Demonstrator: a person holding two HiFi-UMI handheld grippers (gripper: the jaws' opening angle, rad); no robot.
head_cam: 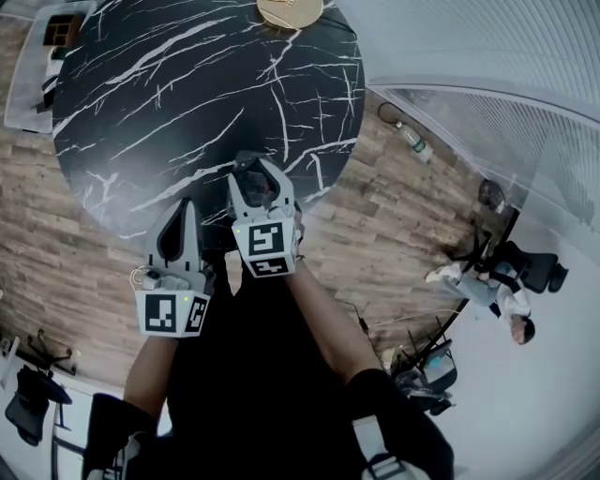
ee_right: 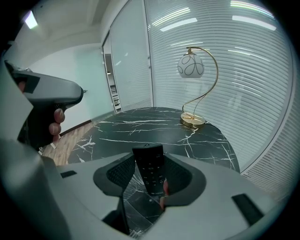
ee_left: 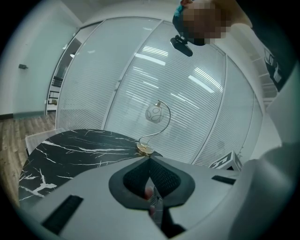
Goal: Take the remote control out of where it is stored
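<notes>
A black remote control (ee_right: 150, 169) stands lengthwise between the jaws of my right gripper (ee_right: 150, 159), which is shut on it above the near edge of the round black marble table (ee_right: 140, 127). In the head view the right gripper (head_cam: 256, 171) hangs over the table's (head_cam: 187, 94) near rim, with the remote (head_cam: 257, 186) a dark shape between its fingers. My left gripper (head_cam: 184, 208) hovers just left of it and nearer to me, off the table edge. Its jaws (ee_left: 150, 160) meet at the tips with nothing between them.
A gold-based lamp with a white globe (ee_right: 191, 65) stands at the table's far side (head_cam: 289, 11). Glass walls with blinds curve behind it. A white shelf unit (head_cam: 37, 56) is at the far left. A bottle (head_cam: 413, 142), office chairs and a person (head_cam: 487, 286) are on the wooden floor at right.
</notes>
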